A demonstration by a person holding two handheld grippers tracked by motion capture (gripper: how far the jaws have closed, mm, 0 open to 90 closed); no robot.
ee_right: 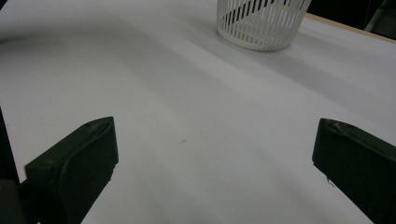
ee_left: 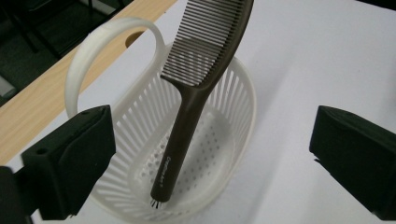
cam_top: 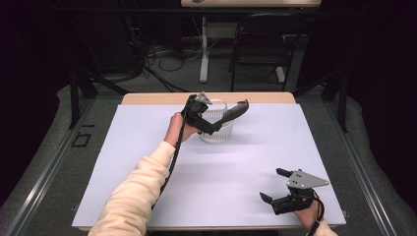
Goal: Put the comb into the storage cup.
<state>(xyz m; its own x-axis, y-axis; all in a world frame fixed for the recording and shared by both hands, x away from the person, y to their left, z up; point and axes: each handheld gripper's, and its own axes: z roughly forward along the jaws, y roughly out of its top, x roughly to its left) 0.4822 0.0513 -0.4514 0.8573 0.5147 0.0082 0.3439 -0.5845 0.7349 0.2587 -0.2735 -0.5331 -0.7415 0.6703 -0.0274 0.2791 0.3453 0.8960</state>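
Left gripper view: comb (ee_left: 194, 93) propped in the basket (ee_left: 240, 116), and you've let go.
Handle end down on the basket floor, teeth leaning over its rim; your left gripper (ee_left: 205, 154) gapes wide above it, touching nothing; your right gripper (cam_top: 275, 184), well short of the basket, idles open too.

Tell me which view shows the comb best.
The left gripper view: the comb stands handle-down in the basket, teeth and handle sharp. The high view shows it small, leaning over the rim; the right gripper view shows the basket's lower part.

I work in a dim lab or studio: dark curtains hang around my white-covered table (cam_top: 147, 147), with cables (cam_top: 162, 59) and a black chair (cam_top: 260, 44) on the far floor.
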